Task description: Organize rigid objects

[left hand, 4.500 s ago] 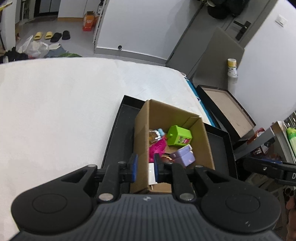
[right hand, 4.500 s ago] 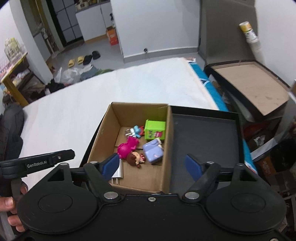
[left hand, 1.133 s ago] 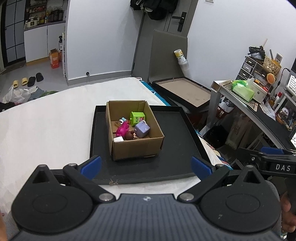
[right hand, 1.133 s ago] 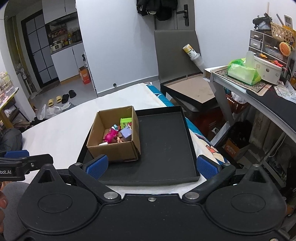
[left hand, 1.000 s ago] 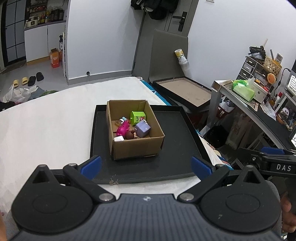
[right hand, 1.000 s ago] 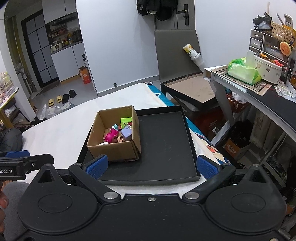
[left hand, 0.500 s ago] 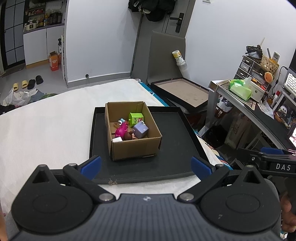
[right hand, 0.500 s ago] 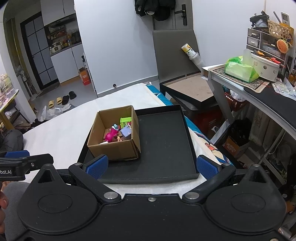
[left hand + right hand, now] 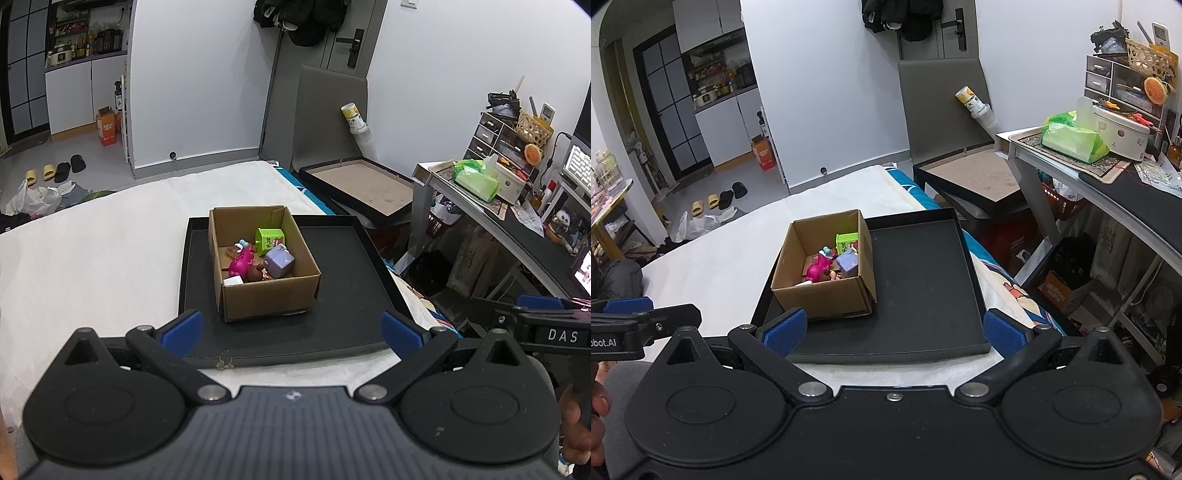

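Note:
A cardboard box (image 9: 271, 295) (image 9: 827, 293) stands on the left half of a black tray (image 9: 347, 280) (image 9: 923, 280) on the white bed. Inside lie a green cube toy (image 9: 270, 239), a purple box toy (image 9: 279, 261), a pink toy (image 9: 240, 263), a small doll (image 9: 256, 274) and a white block (image 9: 232, 281). My left gripper (image 9: 291, 332) is open and empty, held back from the tray's near edge. My right gripper (image 9: 892, 332) is open and empty, also short of the tray.
The white bed (image 9: 92, 258) spreads to the left. A second tray with a brown bottom (image 9: 364, 184) lies beyond the bed's far right corner. A desk (image 9: 1108, 192) with a green tissue pack stands at right. Shoes and bags lie on the floor far left.
Since 4.5 s ago both grippers have drawn back from above the box, and the left one has opened. Over the last second both rose slightly; the box stays put.

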`<state>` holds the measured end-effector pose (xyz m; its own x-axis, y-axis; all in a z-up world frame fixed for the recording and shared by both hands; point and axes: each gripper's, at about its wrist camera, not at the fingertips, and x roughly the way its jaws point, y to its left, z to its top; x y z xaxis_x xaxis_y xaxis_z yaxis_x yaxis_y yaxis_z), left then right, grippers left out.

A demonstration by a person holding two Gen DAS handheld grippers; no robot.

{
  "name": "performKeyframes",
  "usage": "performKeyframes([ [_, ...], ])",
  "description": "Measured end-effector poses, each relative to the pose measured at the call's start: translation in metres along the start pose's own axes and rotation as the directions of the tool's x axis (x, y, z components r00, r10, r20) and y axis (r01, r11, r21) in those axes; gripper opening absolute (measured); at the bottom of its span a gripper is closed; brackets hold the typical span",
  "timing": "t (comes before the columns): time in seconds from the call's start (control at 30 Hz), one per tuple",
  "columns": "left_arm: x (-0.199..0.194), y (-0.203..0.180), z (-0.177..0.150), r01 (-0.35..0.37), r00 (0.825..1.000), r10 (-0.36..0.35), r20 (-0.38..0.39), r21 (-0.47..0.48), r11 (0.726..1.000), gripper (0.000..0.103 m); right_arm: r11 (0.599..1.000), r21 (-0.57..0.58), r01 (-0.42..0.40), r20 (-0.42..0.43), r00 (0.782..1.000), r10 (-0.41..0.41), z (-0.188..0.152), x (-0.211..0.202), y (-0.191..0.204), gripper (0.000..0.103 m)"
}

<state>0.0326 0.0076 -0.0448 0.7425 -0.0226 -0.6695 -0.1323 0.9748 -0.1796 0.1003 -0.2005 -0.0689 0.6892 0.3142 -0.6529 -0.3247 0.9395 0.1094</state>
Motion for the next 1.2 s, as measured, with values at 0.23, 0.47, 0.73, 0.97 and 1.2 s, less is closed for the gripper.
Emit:
performKeyframes([
  [0.23, -0.0022, 0.0005, 0.0009, 0.000, 1.000, 0.000, 0.004, 0.001, 1.000, 0.102, 1.000, -0.006, 0.003, 0.003, 1.000, -0.003, -0.0018, -0.0019, 0.0027, 0.103],
  [0.47, -0.0033, 0.0008, 0.0006, 0.000, 1.000, 0.000, 0.004, 0.000, 1.000, 0.102, 1.000, -0.008, 0.006, 0.006, 1.000, -0.006, -0.0014, -0.0023, 0.0026, 0.103],
  [0.73, -0.0044, -0.0003, 0.0011, -0.001, 1.000, 0.001, 0.006, 0.005, 1.000, 0.102, 1.000, -0.006, 0.004, 0.007, 1.000, -0.004, -0.0014, -0.0029, 0.0022, 0.103],
  [0.97, -0.0050, -0.0009, 0.0009, 0.001, 1.000, -0.001, 0.006, 0.007, 1.000, 0.102, 1.000, -0.002, -0.003, 0.008, 1.000, 0.003, -0.0019, -0.0044, 0.0024, 0.103],
  [1.2, -0.0097, -0.0082, -0.0008, -0.021, 0.999, 0.020, 0.026, 0.035, 0.999, 0.102, 1.000, -0.001, -0.001, 0.007, 1.000, 0.001, -0.0022, -0.0052, 0.0012, 0.103],
])
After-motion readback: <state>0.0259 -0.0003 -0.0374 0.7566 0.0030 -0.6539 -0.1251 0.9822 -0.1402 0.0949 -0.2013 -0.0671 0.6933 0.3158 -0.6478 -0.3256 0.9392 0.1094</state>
